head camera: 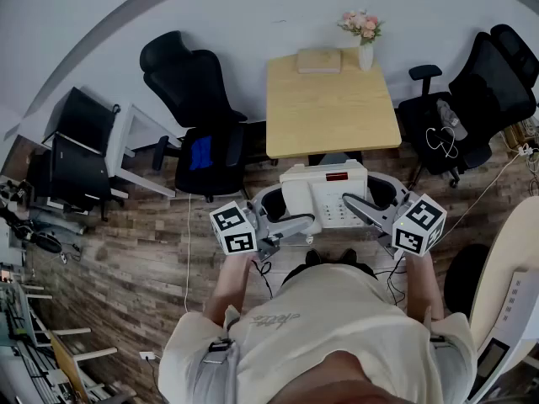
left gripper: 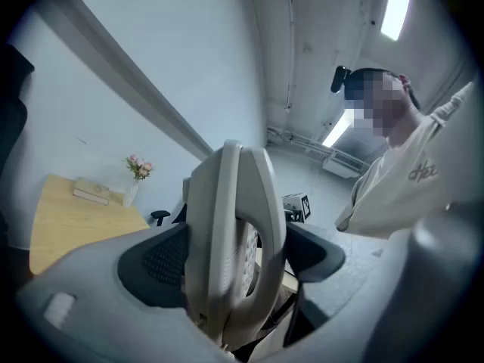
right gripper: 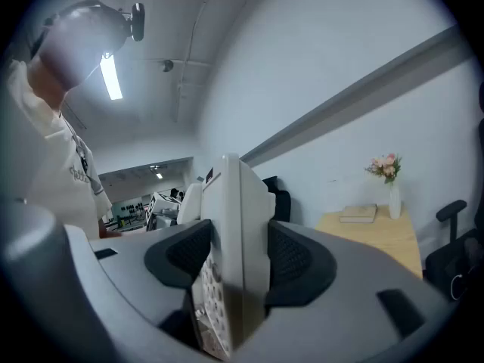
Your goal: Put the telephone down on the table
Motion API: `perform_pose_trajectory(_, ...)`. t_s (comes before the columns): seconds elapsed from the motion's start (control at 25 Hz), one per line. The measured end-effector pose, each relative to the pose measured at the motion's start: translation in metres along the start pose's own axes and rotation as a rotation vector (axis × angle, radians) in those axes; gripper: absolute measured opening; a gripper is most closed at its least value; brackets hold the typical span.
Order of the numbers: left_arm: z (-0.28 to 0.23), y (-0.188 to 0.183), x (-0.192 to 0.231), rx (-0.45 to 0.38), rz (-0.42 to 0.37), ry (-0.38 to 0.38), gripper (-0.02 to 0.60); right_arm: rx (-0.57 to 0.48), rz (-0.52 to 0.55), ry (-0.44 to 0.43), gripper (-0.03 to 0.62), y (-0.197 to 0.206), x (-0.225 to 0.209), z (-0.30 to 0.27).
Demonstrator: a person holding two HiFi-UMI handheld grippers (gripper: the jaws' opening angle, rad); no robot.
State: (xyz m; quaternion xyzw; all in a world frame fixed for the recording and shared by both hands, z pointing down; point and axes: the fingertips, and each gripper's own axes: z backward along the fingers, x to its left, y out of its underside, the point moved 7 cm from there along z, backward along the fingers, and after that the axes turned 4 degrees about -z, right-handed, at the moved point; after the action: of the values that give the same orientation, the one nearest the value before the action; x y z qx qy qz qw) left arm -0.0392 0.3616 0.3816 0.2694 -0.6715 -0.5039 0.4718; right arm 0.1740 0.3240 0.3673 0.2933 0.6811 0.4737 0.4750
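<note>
Telephone (head camera: 324, 194) pinched by left tool (head camera: 285, 213) and right tool (head camera: 373, 206), apparently midair, underside hidden.

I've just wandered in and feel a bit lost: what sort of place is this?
Most likely an office or workroom. Black swivel chairs stand on either side of a light wooden table that bears a vase of flowers, and there is a desk telephone too.

I have the white telephone (head camera: 324, 194) aloft, face up, handset cradled, just short of the light wooden table (head camera: 333, 108).
</note>
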Motion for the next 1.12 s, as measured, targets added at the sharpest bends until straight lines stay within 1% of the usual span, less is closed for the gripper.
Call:
perform_pose_trajectory(0.16, -0.002, 0.0, -0.001, 0.002, -0.006, 0.0, 0.388, 0.0, 0.002, -0.005, 0.232, 0.0, -0.001, 0.002)
perform_pose_trajectory(0.32, -0.023, 0.009, -0.008, -0.019, -0.009, -0.006, 0.387, -0.035, 0.015, -0.039, 0.232, 0.006, -0.015, 0.023)
perform_pose_trajectory(0.4, -0.029, 0.014, -0.008, -0.027, -0.007, -0.011, 0.387, -0.038, 0.02, -0.04, 0.232, 0.008, -0.02, 0.027)
perform_pose_trajectory(0.6, -0.016, 0.014, -0.006, -0.036, 0.01, -0.027, 0.387, -0.023, 0.013, -0.051, 0.232, 0.008, -0.015, 0.014)
perform_pose_trajectory(0.72, -0.018, 0.016, 0.0, -0.036, 0.015, -0.04, 0.387, -0.018, -0.003, -0.061, 0.232, 0.01, -0.023, 0.01)
perform_pose_trajectory(0.92, -0.02, 0.023, 0.022, -0.01, 0.001, -0.055, 0.387, 0.007, -0.011, -0.068, 0.232, 0.019, -0.042, -0.005)
perform_pose_trajectory(1.0, -0.015, 0.022, 0.037, -0.026, 0.016, -0.047, 0.387, 0.012, -0.015, -0.061, 0.232, 0.017, -0.047, -0.02)
perform_pose_trajectory(1.12, -0.01, 0.009, 0.065, -0.053, 0.039, -0.032, 0.387, 0.015, -0.036, -0.051, 0.232, 0.005, -0.061, -0.042)
